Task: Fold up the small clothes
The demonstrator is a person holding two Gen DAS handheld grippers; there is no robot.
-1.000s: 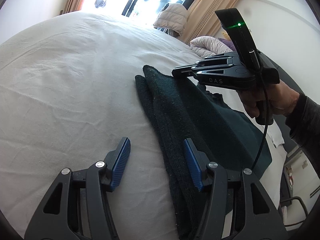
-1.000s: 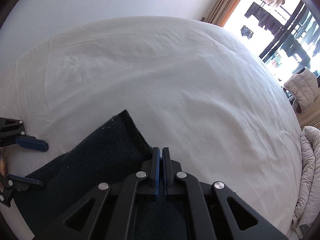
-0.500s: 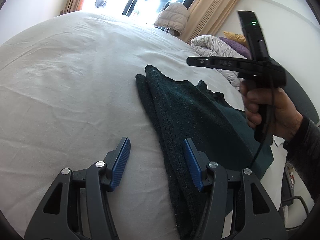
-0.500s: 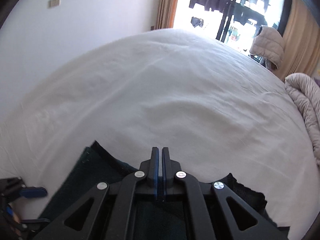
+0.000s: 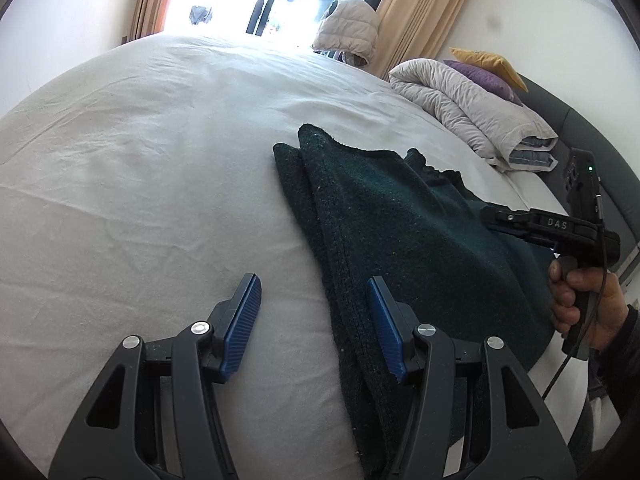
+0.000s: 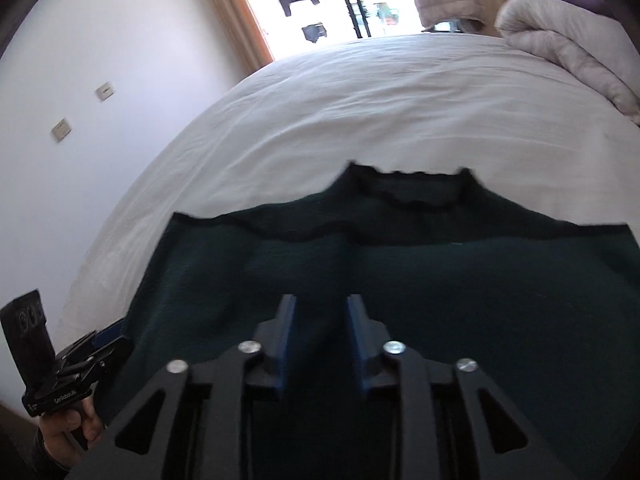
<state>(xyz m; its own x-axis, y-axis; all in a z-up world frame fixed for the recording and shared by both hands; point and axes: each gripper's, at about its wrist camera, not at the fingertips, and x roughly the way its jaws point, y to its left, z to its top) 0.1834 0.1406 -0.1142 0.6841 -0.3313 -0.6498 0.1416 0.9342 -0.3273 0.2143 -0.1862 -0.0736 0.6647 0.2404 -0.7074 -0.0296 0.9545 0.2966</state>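
A dark green knitted garment lies on the white bed sheet, its left side folded over in a double layer. My left gripper stands open over that folded left edge; one pad is above the cloth, the other above bare sheet. In the right wrist view the garment spreads wide with its neckline at the far side. My right gripper hovers over its middle, jaws opening, with no fabric pinched between them. It also shows from the side at the garment's right edge, in a hand.
A rolled pale duvet with purple and yellow pillows lies at the bed's far right by a grey headboard. A puffy jacket hangs near the bright window. A white wall with switches runs along the bed's left side.
The right gripper swung from the garment's far folded corner to its right edge, rolled upright, dropped lower, and its jaws parted. The left gripper stayed put and open.
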